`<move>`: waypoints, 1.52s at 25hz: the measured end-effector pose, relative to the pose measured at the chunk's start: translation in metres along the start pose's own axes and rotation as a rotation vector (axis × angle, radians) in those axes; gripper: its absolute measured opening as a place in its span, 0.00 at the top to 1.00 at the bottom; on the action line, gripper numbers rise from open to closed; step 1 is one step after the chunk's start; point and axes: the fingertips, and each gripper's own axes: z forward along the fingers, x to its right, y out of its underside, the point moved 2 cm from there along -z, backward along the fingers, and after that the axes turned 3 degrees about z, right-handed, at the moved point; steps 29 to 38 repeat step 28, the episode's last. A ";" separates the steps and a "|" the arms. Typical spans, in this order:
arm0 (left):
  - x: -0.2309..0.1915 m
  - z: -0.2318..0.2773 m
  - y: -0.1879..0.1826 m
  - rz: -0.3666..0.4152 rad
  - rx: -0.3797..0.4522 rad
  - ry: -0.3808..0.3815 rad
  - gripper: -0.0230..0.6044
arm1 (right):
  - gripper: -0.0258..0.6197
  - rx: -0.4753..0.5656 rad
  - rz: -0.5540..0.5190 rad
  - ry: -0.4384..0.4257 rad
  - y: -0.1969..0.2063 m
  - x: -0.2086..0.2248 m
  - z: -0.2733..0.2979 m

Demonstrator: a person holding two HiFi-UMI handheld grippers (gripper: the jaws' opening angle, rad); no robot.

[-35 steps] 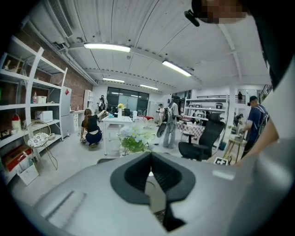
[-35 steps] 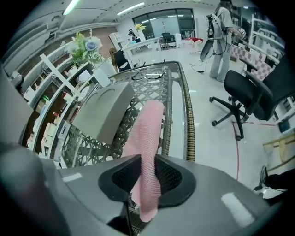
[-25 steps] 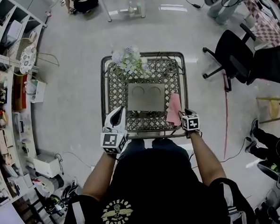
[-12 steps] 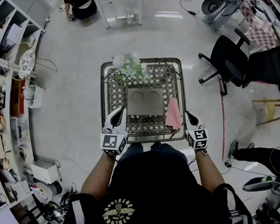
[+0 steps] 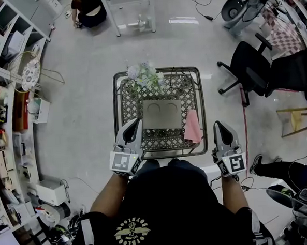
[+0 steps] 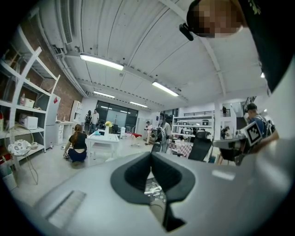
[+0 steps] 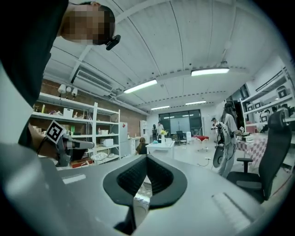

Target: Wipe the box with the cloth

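A flat grey box (image 5: 162,113) with two round dents lies on the metal lattice table (image 5: 117,111). The pink cloth (image 5: 192,127) is draped on the lattice against the box's right side, touched by neither gripper. My left gripper (image 5: 135,124) hovers over the table's near left corner, shut and empty; in its own view (image 6: 151,156) the tips meet. My right gripper (image 5: 219,124) is raised off the table's near right corner, right of the cloth, shut with nothing in it (image 7: 146,159). Both point roughly level across the room.
A bunch of pale flowers (image 5: 144,76) stands at the table's far end. Black office chairs (image 5: 253,61) are to the right, shelving (image 5: 7,102) along the left, and a white table (image 5: 128,7) with a crouching person (image 5: 89,4) beyond.
My right gripper has risen from beside the cloth and swung out to the right, from pointing down to nearly level. The cloth stays on the table. My left gripper rose a little.
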 end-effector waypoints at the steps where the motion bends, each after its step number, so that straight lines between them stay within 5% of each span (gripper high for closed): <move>1: 0.000 0.000 -0.004 0.008 0.000 -0.003 0.96 | 0.95 0.010 -0.006 0.006 -0.005 -0.001 -0.001; 13: 0.002 -0.003 -0.009 0.072 0.043 0.057 0.96 | 0.95 -0.017 0.031 0.027 -0.010 -0.018 0.013; 38: -0.002 0.001 -0.009 0.073 0.040 0.035 0.96 | 0.95 -0.052 0.034 0.003 -0.002 -0.015 0.022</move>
